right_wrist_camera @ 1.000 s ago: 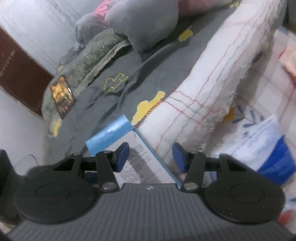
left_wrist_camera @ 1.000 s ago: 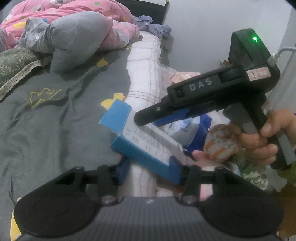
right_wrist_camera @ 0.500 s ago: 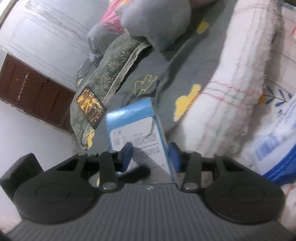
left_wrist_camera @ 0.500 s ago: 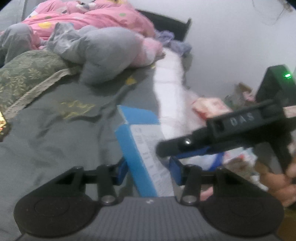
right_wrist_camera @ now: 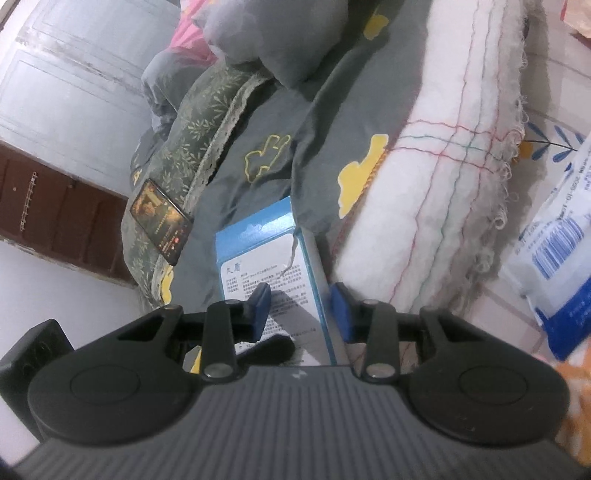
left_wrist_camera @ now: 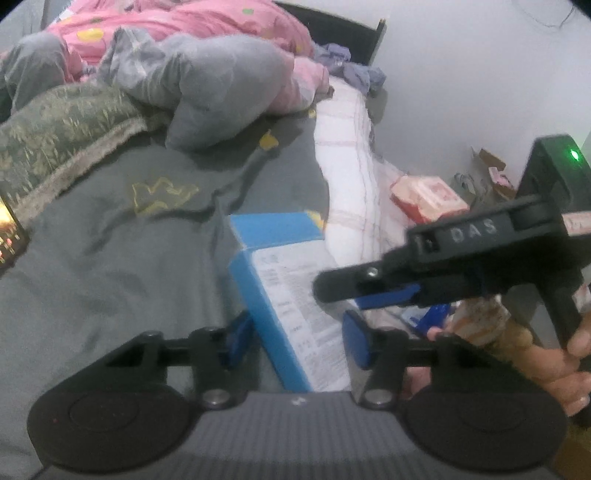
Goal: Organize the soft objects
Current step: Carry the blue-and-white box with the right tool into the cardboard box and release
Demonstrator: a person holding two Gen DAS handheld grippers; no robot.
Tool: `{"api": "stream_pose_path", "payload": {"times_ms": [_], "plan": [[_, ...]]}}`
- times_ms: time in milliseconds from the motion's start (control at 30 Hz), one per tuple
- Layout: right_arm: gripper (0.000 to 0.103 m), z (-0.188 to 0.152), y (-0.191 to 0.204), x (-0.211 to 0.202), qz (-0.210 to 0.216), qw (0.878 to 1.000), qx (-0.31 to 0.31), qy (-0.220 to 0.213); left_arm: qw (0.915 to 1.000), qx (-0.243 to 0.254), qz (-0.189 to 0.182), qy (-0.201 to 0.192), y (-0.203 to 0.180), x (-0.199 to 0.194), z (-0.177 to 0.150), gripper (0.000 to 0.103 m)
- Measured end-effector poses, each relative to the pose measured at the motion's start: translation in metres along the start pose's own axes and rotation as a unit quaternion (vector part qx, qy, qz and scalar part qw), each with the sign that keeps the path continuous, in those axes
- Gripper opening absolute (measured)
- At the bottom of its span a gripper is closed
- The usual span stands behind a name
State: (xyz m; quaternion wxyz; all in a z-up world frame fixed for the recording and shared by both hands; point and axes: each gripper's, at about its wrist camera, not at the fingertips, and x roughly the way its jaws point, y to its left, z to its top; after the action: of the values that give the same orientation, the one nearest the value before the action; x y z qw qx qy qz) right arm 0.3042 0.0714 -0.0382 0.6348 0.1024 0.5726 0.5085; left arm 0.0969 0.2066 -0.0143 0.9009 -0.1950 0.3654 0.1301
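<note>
Between both hand-held grippers, the blue box (left_wrist_camera: 284,295) sits loosely — your right hand-held gripper (right_wrist_camera: 301,312) is closing on it, the left hand-held gripper (left_wrist_camera: 295,338) stands half-open around it — so a skewed pinch may tip it off the bed (left_wrist_camera: 110,258).

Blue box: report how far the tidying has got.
Done: nothing looks sorted yet. In hand: the blue box sits between both grippers' fingers; the right gripper jaws are closing around it, while the left gripper stands open. Left: the grey cushion, pink quilt and green pillow lie heaped on the bed.
</note>
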Motion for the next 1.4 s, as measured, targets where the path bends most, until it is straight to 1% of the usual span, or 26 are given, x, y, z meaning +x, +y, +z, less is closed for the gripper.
{"api": "stream_pose_path", "payload": {"times_ms": [133, 233, 333, 433, 500, 600, 733, 833, 933, 1033, 1133, 1233, 1300, 1333, 1367, 1400], "plan": [[0.033, -0.008, 0.010, -0.027, 0.015, 0.999, 0.001, -0.028, 0.9997, 0.007, -0.015, -0.018, -0.011, -0.021, 0.010, 0.050], [0.033, -0.017, 0.016, -0.057, 0.021, 0.998, 0.004, -0.060, 0.9985, 0.033, -0.028, -0.033, -0.032, -0.038, 0.016, 0.050], [0.033, -0.030, 0.017, -0.096, 0.026, 0.994, 0.013, -0.101, 0.9960, 0.060, -0.049, -0.045, -0.060, -0.051, 0.024, 0.049], [0.033, -0.048, 0.009, -0.143, 0.021, 0.989, 0.027, -0.146, 0.9912, 0.090, -0.084, -0.050, -0.101, -0.058, 0.029, 0.049], [0.033, -0.064, -0.001, -0.178, 0.016, 0.984, 0.039, -0.176, 0.9864, 0.114, -0.107, -0.048, -0.131, -0.059, 0.031, 0.050], [0.033, -0.091, -0.021, -0.232, -0.005, 0.973, 0.059, -0.222, 0.9764, 0.154, -0.147, -0.038, -0.188, -0.054, 0.030, 0.050], [0.033, -0.135, -0.064, -0.308, -0.037, 0.955, 0.104, -0.276, 0.9583, 0.200, -0.203, -0.008, -0.271, -0.036, 0.018, 0.050], [0.032, -0.171, -0.104, -0.359, -0.067, 0.938, 0.144, -0.307, 0.9432, 0.227, -0.240, 0.034, -0.339, -0.011, 0.003, 0.051], [0.032, -0.205, -0.147, -0.400, -0.096, 0.921, 0.191, -0.325, 0.9295, 0.247, -0.262, 0.080, -0.399, 0.018, -0.014, 0.051], [0.032, -0.231, -0.192, -0.429, -0.122, 0.905, 0.234, -0.334, 0.9166, 0.257, -0.279, 0.126, -0.454, 0.052, -0.033, 0.051], [0.032, -0.247, -0.234, -0.449, -0.150, 0.892, 0.263, -0.335, 0.9093, 0.254, -0.286, 0.164, -0.496, 0.085, -0.046, 0.051], [0.031, -0.245, -0.267, -0.465, -0.190, 0.883, 0.271, -0.333, 0.9062, 0.248, -0.288, 0.186, -0.529, 0.118, -0.055, 0.050], [0.031, -0.239, -0.282, -0.472, -0.229, 0.878, 0.259, -0.332, 0.9042, 0.250, -0.284, 0.197, -0.545, 0.136, -0.060, 0.058], [0.031, -0.236, -0.288, -0.475, -0.249, 0.875, 0.251, -0.331, 0.9059, 0.249, -0.277, 0.201, -0.551, 0.143, -0.062, 0.067], [0.031, -0.233, -0.292, -0.476, -0.269, 0.872, 0.242, -0.330, 0.9084, 0.251, -0.268, 0.200, -0.556, 0.150, -0.064, 0.069], [0.032, -0.231, -0.296, -0.476, -0.292, 0.868, 0.232, -0.329, 0.9096, 0.256, -0.262, 0.197, -0.558, 0.154, -0.066, 0.069]]}}
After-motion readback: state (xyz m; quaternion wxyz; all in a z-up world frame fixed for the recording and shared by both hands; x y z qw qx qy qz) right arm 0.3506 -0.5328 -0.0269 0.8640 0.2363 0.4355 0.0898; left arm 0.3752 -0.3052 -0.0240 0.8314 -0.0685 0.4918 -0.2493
